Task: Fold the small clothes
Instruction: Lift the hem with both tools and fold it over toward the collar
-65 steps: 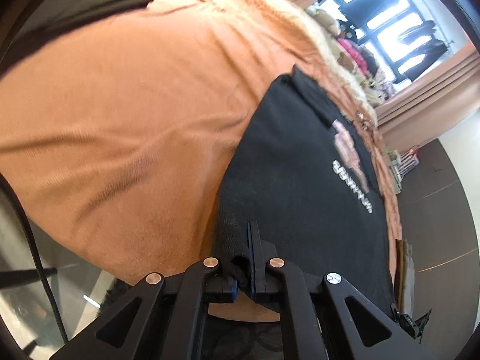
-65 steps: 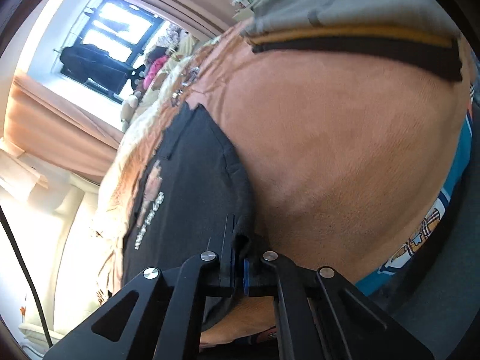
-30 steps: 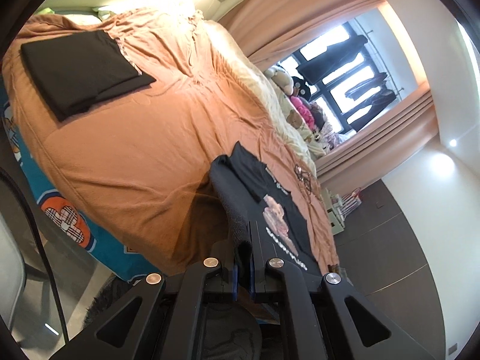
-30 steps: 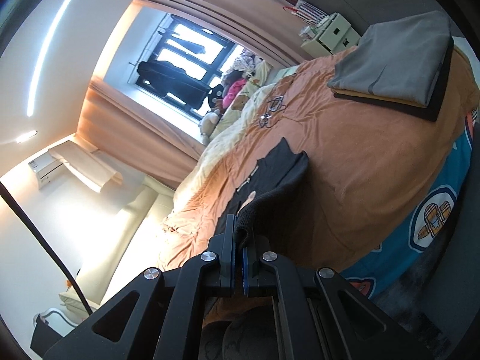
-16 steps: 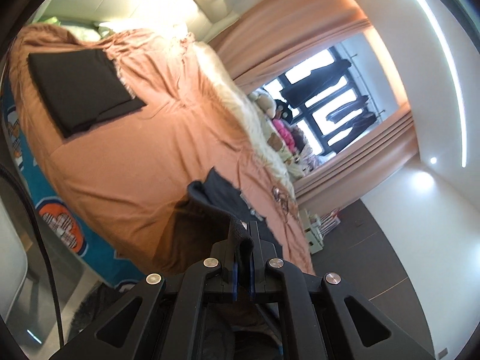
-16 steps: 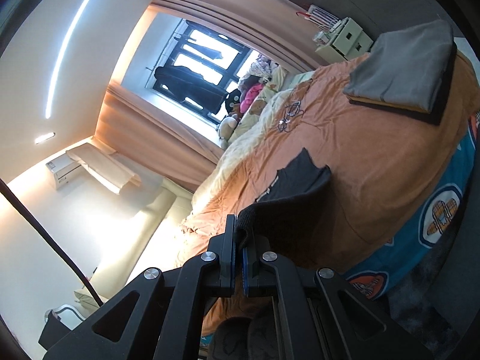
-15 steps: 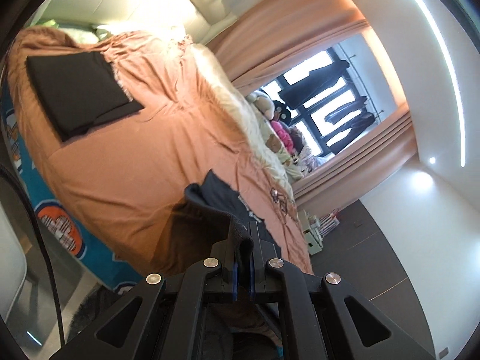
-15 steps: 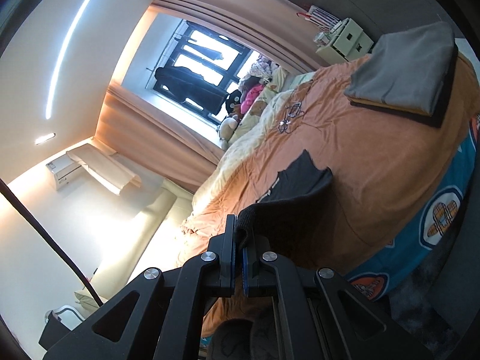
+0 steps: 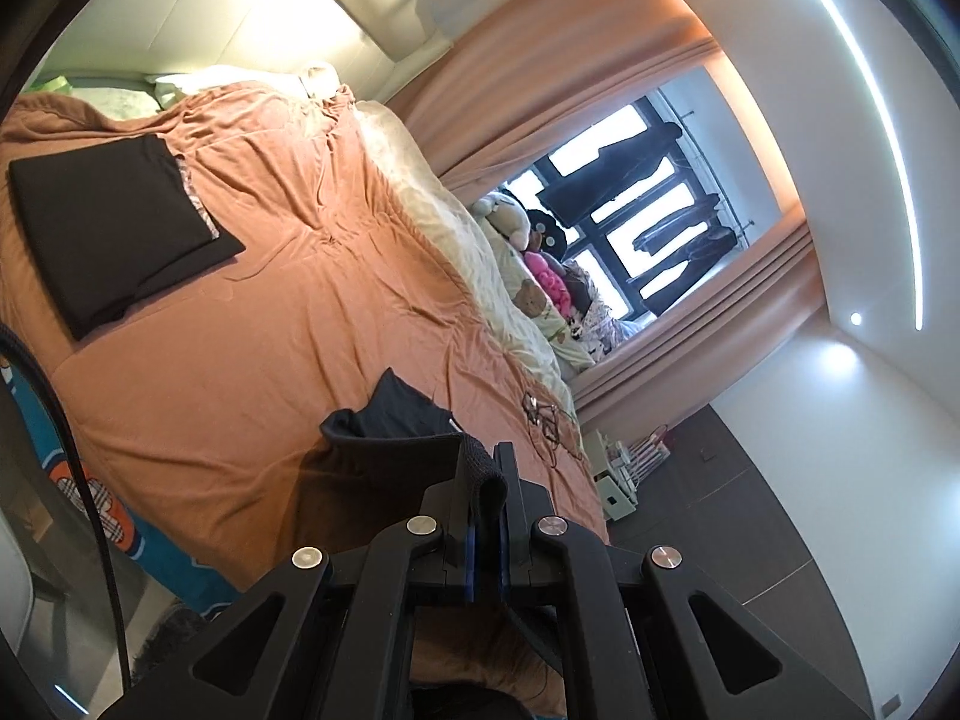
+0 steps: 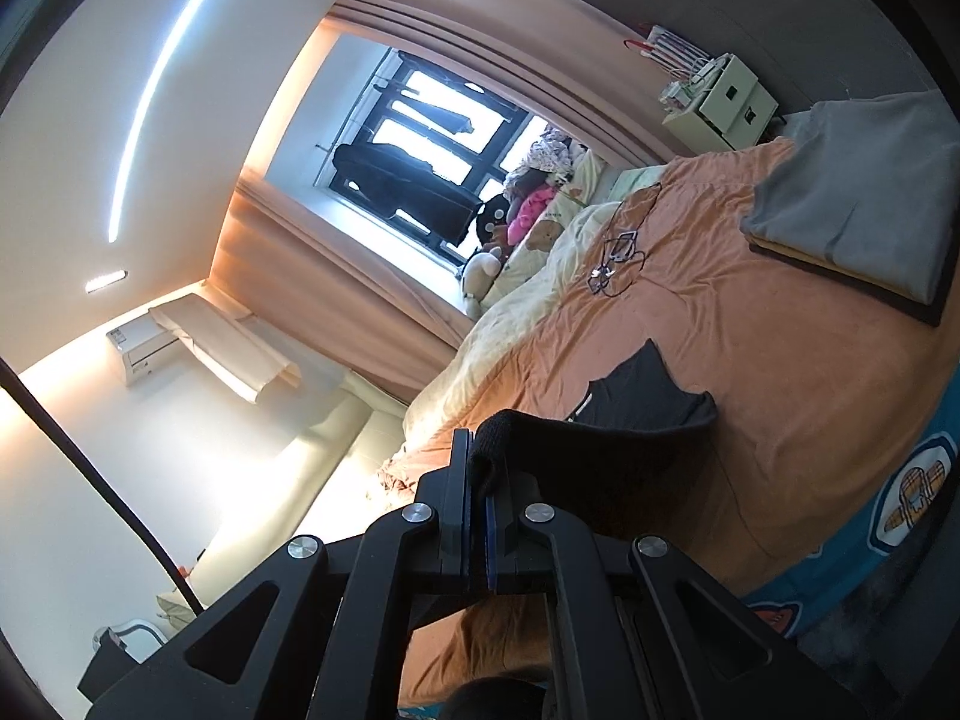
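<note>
Black, limp cotton T-shirt (image 9: 396, 420) sags at twelve o'clock; we pinch its hem in left gripper (image 9: 485, 468) and right gripper (image 10: 480, 468), both clamped.

Both wrist cams look fwd along tongs, raised over bed (image 9: 252, 360), sharing window (image 10: 420, 138) & bedspread.

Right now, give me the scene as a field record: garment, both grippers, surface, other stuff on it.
garment: black T-shirt, near hem lifted off the bed, far end with the collar lying on the bedspread
left gripper: shut on a hem corner of the shirt
right gripper: shut on the other hem corner
surface: orange bedspread, wrinkled
folded items: dark folded garment near the pillows; grey folded stack at the foot end
loose item: cable tangle beyond the shirt
background: soft toys by the window
</note>
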